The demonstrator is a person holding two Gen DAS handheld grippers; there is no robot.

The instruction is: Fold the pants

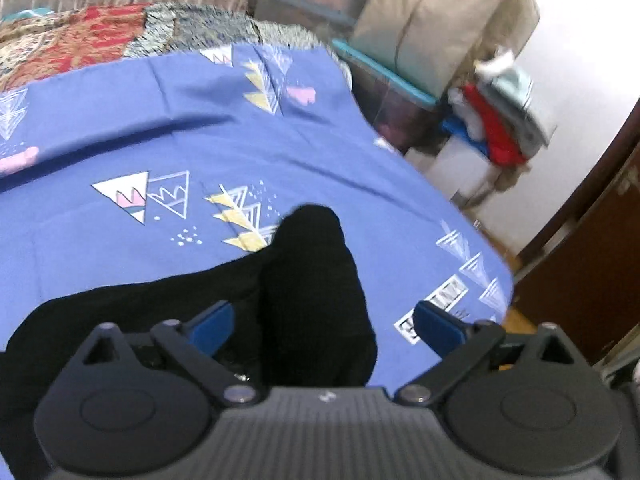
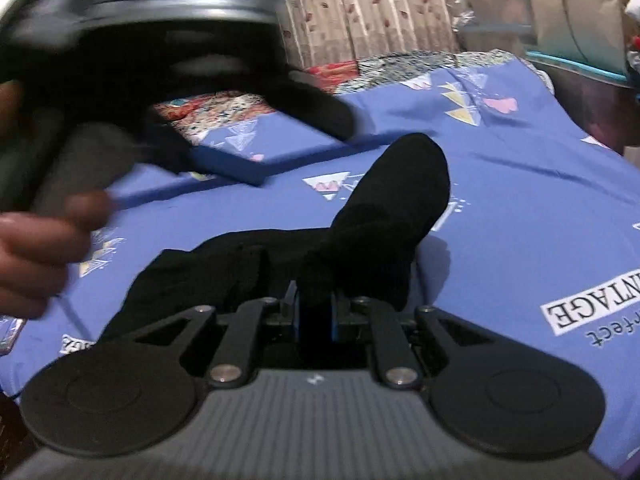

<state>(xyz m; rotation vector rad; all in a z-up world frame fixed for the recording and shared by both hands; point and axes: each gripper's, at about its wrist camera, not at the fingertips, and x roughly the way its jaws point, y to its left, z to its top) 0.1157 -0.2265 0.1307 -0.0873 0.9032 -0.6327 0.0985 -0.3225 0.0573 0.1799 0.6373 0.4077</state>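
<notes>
The black pants lie bunched on the blue patterned bedsheet. One fold of them rises toward the camera. My left gripper is open wide, its blue pads either side of the raised fold and not touching it. In the right wrist view my right gripper is shut on the black pants, and a fold of cloth stands up from its pads. In that same view the left gripper shows blurred at the upper left, with one blue pad visible, held by a person's hand.
A red and grey patterned blanket lies at the bed's far end before a striped curtain. Past the bed's right edge stand storage boxes, a beige bag, a pile of clothes and a brown door.
</notes>
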